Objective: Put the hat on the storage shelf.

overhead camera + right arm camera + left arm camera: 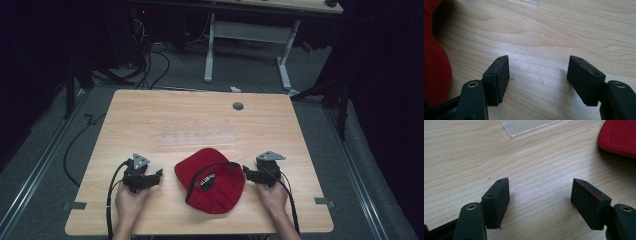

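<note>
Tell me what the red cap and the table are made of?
The red cap looks like soft cloth: matte, with a fine woven texture and stitched seams. The table looks like wood or a wood-look coating: pale, smooth, slightly shiny, with wavy grain lines. Which of the two, the pictures cannot settle.

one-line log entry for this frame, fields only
left gripper: open, holding nothing | right gripper: open, holding nothing | red cap: inside up, on table between grippers | contact: none visible | clear sheet: beyond cap
</note>
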`<state>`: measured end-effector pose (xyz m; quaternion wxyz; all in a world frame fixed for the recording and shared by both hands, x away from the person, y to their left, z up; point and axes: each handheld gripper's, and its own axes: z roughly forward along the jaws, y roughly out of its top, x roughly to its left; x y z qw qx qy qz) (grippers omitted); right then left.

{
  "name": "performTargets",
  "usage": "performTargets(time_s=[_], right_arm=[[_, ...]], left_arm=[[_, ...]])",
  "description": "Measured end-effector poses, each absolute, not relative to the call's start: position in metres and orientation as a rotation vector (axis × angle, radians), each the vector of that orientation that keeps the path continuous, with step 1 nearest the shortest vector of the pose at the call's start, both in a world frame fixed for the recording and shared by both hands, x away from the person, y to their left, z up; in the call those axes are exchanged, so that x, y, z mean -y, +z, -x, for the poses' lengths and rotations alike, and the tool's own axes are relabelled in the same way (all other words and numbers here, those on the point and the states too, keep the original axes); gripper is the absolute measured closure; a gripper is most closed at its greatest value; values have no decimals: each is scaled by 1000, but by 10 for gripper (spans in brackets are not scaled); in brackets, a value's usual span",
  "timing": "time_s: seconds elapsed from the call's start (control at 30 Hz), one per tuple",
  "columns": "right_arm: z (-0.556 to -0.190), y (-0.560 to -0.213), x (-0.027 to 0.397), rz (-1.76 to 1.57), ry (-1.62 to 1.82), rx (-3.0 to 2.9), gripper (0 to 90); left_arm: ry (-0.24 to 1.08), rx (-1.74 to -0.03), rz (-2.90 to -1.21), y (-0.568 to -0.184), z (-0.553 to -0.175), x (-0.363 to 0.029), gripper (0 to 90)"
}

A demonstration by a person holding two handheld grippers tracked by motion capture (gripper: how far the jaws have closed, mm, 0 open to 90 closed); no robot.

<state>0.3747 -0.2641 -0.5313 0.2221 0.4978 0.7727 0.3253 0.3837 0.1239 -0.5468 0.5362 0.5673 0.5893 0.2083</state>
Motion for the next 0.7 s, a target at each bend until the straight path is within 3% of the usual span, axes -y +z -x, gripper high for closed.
performTargets(time_s=[0.7], right_arm=[[-375, -531, 264, -1378, 899, -2134, 347]], left_arm=[[495, -1407, -1347, -547, -384, -124, 301]])
